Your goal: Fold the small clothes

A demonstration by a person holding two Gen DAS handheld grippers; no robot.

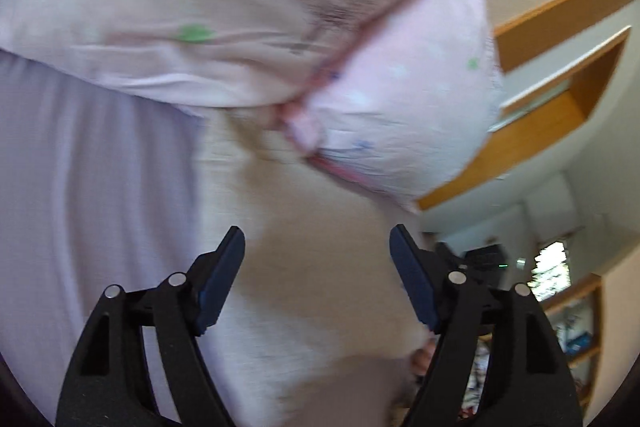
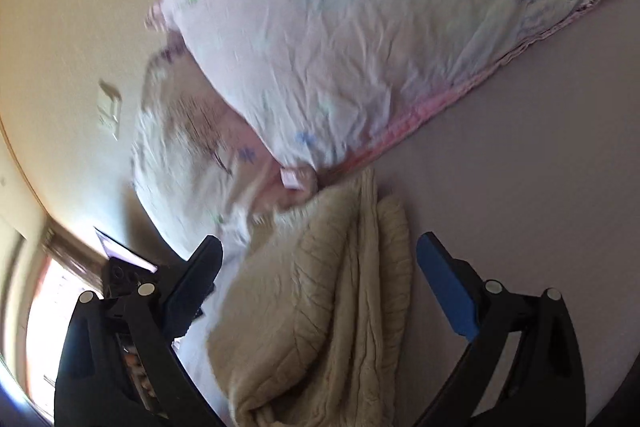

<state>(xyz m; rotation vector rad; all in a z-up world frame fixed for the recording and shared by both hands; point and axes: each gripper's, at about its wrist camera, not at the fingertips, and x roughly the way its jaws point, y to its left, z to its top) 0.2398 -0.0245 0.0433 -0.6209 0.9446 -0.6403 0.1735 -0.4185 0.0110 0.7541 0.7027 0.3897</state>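
A cream knitted garment (image 2: 332, 291) lies bunched on a lilac sheet (image 2: 540, 155); it also shows in the left wrist view (image 1: 312, 287), blurred. My left gripper (image 1: 318, 241) is open just above the cream cloth, holding nothing. My right gripper (image 2: 320, 255) is open over the folded cream garment, its jaws either side of it, holding nothing. Both views are tilted and motion-blurred.
A pink pillow (image 2: 360, 39) with small coloured prints lies beyond the garment, also in the left wrist view (image 1: 224, 3). A cream wall with a light switch (image 2: 109, 109) is behind. Wooden shelving (image 1: 560, 75) and a window (image 1: 552, 269) are at the right.
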